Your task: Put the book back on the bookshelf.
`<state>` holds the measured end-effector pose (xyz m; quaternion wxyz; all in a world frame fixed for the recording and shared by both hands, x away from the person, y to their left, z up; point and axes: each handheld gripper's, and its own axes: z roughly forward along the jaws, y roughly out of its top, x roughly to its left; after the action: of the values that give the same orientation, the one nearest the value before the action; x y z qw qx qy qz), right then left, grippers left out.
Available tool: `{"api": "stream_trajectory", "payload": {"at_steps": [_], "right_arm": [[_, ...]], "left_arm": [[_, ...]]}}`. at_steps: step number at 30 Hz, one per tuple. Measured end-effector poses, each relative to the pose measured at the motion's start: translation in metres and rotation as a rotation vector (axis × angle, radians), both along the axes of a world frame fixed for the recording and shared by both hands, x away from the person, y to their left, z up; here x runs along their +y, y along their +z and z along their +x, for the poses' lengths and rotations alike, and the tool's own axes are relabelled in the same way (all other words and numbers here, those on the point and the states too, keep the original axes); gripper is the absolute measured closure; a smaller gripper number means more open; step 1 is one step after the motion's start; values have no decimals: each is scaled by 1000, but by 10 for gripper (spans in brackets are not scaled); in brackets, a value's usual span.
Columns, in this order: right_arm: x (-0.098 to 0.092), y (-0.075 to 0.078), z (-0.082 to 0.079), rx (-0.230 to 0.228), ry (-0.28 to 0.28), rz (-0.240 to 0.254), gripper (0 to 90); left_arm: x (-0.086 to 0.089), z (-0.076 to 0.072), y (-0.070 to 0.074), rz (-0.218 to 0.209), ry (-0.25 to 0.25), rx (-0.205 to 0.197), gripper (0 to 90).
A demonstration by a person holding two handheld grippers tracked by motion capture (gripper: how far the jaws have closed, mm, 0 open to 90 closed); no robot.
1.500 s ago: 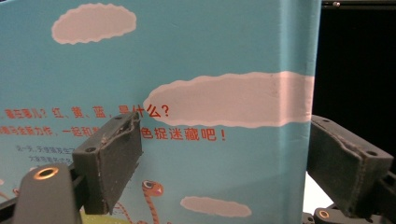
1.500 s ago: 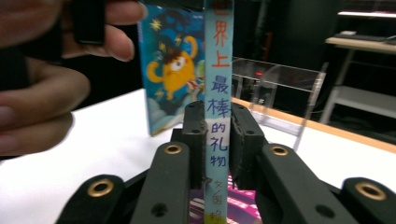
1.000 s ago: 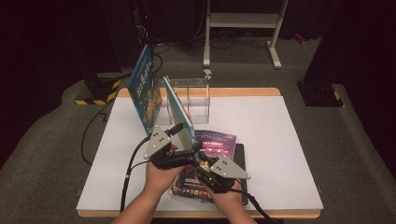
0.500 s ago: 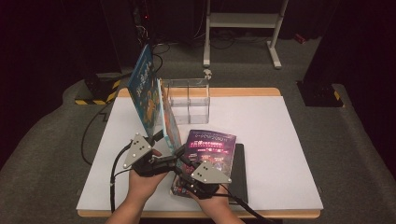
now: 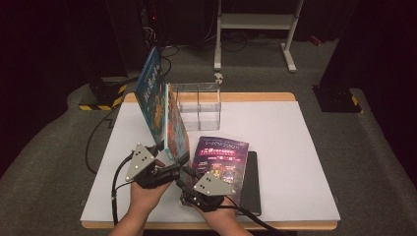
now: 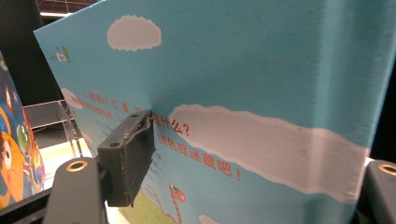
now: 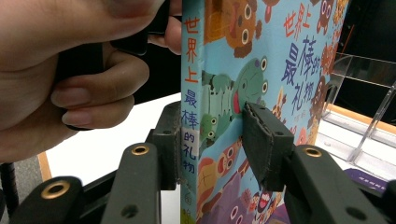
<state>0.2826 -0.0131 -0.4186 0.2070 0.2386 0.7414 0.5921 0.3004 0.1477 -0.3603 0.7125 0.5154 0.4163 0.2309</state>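
Both grippers are steadying the children's book (image 5: 173, 132) upright at centre left of the high view, likely for the clear rack (image 5: 197, 104) behind. The left gripper (image 5: 169, 164) is clasping it, jaws closing. The right gripper (image 5: 189, 178) is straddling its spine, jaws opening, grip uncertain

Left gripper (image 5: 169, 169) jaw tips: hidden behind the upright blue picture book (image 5: 173, 129) in the high view.
Right jaw of that gripper, its own view: cut off at the picture's edge, beside the book.
Clear plastic divided stand (image 5: 199, 104): left part hidden behind the book.
Flat black slab (image 5: 252, 183): mostly hidden under the purple magazine (image 5: 221, 160), right of the book.
Magazine print: too small to read.
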Motion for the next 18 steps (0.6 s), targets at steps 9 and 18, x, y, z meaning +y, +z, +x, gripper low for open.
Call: {"api": "stream_trajectory", "payload": {"at_steps": [9,18], "right_arm": [[3,1,1,-1,4,2,588],[10,1,1,5,13,1,576]], "left_arm": [[4,-1,1,24,8,-3,272],[12,-6,1,42,11,-11,323]]}}
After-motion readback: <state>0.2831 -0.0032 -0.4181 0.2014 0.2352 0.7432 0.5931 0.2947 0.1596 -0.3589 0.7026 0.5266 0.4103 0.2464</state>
